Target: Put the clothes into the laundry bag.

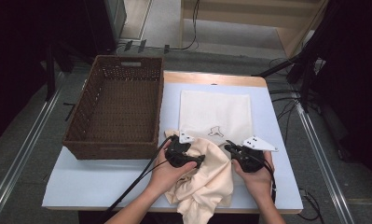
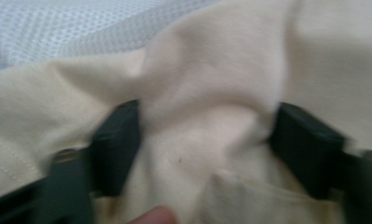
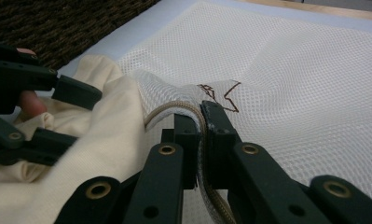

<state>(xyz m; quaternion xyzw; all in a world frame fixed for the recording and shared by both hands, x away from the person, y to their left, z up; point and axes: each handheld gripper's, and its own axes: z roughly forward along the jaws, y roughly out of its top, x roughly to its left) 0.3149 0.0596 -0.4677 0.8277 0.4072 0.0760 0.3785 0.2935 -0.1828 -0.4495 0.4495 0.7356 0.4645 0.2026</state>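
A cream garment (image 1: 211, 182) lies crumpled at the table's front, partly hanging over the edge. Behind it a white mesh bag (image 1: 216, 112) with a small brown embroidered mark lies flat. My left gripper (image 1: 197, 161) has its jaws on either side of a bunched fold of the garment (image 2: 197, 84) and presses into it (image 2: 204, 140). My right gripper (image 1: 230, 148) is shut on the bag's zipper edge (image 3: 174, 108) and lifts it slightly (image 3: 203, 112). In the right gripper view the left gripper (image 3: 74, 116) sits at the left, by the bag's mouth.
A dark wicker basket (image 1: 113, 149) stands on the left of the light blue table (image 1: 90, 177), close to the left gripper. Cables trail from both grippers toward the front edge. Bare floor and metal rails surround the table.
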